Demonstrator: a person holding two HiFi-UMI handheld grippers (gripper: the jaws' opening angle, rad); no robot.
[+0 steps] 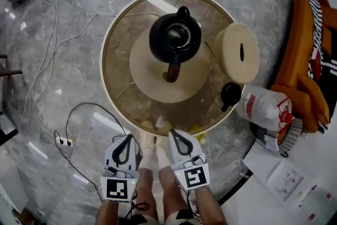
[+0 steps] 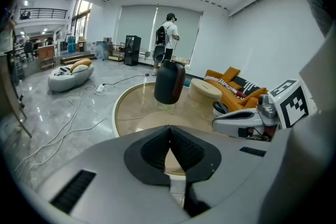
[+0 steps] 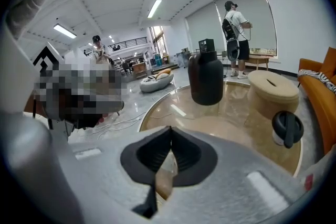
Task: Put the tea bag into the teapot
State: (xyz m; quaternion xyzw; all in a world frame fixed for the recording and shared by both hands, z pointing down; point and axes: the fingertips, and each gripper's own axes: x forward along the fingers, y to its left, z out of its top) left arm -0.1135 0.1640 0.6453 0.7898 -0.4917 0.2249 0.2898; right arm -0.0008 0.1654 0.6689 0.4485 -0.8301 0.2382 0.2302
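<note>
A black teapot (image 1: 175, 37) stands open on a round beige mat in the middle of the round glass table (image 1: 113, 68). Its black lid (image 1: 230, 95) lies at the table's right. Small yellowish tea bags (image 1: 159, 125) lie at the table's near edge. My left gripper (image 1: 128, 137) and right gripper (image 1: 174, 133) hang side by side just short of that edge, both shut and empty. In the left gripper view the teapot (image 2: 169, 82) is straight ahead beyond the closed jaws (image 2: 169, 127). The right gripper view shows the teapot (image 3: 206, 80) and the lid (image 3: 286, 127) past its closed jaws (image 3: 170, 128).
A beige round container with a slot (image 1: 237, 52) sits on the table's right. A plastic bag (image 1: 266, 108) and an orange sofa (image 1: 303, 60) are at the right. Cables and a power strip (image 1: 63, 140) lie on the floor at left. A person (image 2: 167, 39) stands far behind.
</note>
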